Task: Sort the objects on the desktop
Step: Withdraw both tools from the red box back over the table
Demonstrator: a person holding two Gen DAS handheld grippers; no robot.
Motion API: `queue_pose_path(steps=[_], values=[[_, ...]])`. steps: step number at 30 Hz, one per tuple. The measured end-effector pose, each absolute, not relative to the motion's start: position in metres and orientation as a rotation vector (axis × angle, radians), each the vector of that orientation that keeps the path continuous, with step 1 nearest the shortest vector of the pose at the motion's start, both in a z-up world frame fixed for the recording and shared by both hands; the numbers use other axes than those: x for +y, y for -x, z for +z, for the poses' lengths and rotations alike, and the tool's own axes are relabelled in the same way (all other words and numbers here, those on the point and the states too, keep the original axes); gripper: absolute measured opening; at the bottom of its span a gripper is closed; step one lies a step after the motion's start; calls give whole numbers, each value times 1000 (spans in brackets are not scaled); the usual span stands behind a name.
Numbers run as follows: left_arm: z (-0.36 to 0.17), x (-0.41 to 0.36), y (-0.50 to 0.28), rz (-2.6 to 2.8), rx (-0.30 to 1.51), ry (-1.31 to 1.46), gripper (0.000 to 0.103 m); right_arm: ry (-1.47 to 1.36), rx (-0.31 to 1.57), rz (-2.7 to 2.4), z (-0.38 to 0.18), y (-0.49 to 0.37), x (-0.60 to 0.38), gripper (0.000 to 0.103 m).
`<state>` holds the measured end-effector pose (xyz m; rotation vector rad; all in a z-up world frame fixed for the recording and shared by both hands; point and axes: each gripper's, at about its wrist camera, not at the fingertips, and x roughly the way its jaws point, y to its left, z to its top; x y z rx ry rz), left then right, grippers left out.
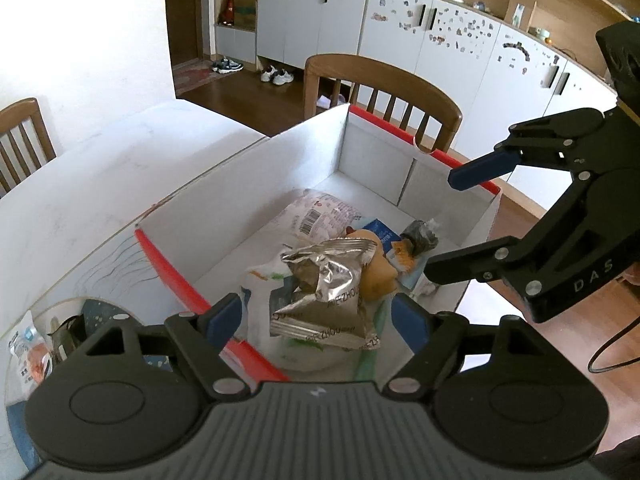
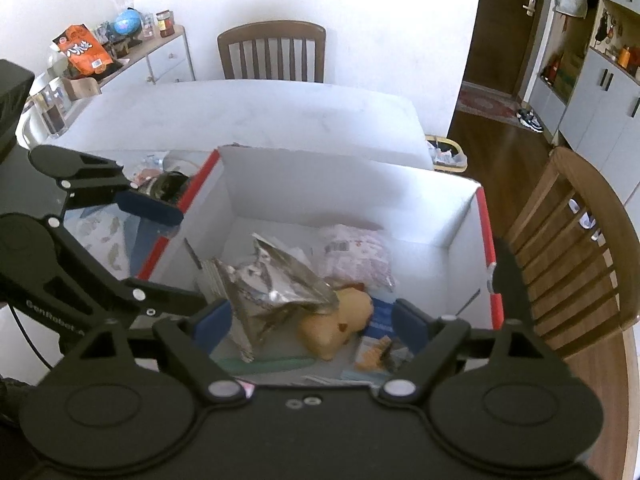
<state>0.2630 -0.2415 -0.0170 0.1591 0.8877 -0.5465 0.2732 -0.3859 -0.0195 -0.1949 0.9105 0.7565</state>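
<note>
**Both grippers spread above the filled box**

We hold the left gripper (image 1: 316,318) and the right gripper (image 2: 310,322) over a white cardboard box (image 1: 304,152) with red edges. Both point down into it at a slant. The jaws of each stand wide apart and nothing is between the pads; no pad presses on any object.

Directly below and ahead of both grippers, inside the box, lies a crumpled silver foil packet (image 1: 326,284). Just behind it, farther from the left gripper, we see a pink-white printed bag with a barcode (image 1: 320,216). To the right of the foil packet lies a tan plush toy (image 2: 340,320), and beside that a blue and white package (image 2: 382,316). All of them rest on the floor of the box, touching or overlapping one another.

In the left wrist view the right gripper (image 1: 440,224) appears at the right side, above the box's right wall. To the left of the left gripper, outside the box, several small packets (image 1: 30,348) lie on the white table (image 1: 100,168). Wooden chairs (image 1: 380,88) stand beyond the box.
</note>
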Motion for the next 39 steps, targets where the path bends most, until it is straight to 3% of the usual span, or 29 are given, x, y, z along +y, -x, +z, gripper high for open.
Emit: queue_pose_path(steps=[6,13,39], values=[[-10,-215,-255,-550,852,-122,84,169,887,734,-11,-264,-369,92],[-3,-163,-248,-470,778,-61,102,98,842,703,2,-254,-339,98],[-44,15,-271,-195,846,57,103,97,863,746,-6,-226,-176,98]])
